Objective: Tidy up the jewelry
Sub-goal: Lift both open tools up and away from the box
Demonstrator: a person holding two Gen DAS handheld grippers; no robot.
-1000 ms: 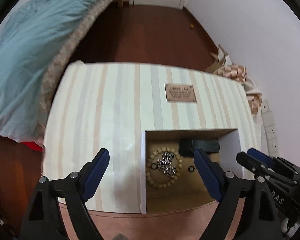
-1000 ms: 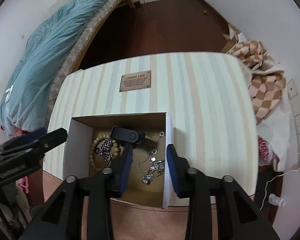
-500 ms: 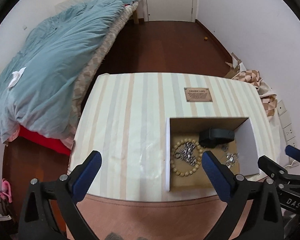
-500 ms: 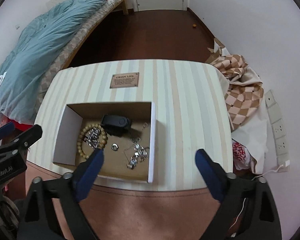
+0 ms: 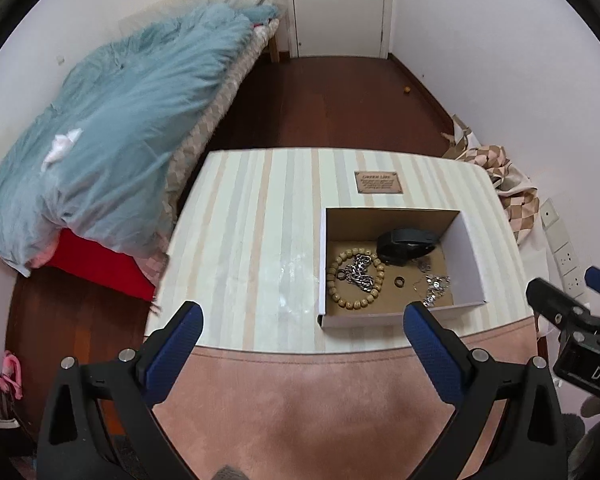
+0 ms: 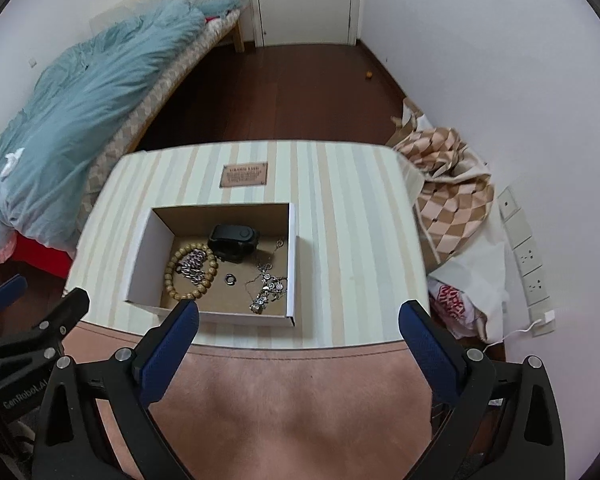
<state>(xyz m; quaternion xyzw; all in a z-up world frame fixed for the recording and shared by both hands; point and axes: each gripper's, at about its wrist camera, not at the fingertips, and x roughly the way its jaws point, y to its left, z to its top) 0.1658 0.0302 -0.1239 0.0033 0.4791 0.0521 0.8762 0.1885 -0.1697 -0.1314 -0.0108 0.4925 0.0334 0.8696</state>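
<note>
Both grippers have drawn back and up from the box (image 6: 220, 264) since the earlier frames, and the right gripper (image 6: 298, 332), then nearly closed over its contents, now stands spread wide and empty. Left gripper (image 5: 302, 336) is likewise spread, holding nothing, hovering short of the box's near wall. Judged, the retreat marks a finished sort. Inside the box: a wooden bead bracelet (image 6: 191, 271) ringing a steel chain (image 6: 192, 266) toward its left wall, a black band (image 6: 233, 240) at its far wall, a small ring (image 6: 230, 279) centrally, silver necklaces (image 6: 269, 286) along its right wall.
</note>
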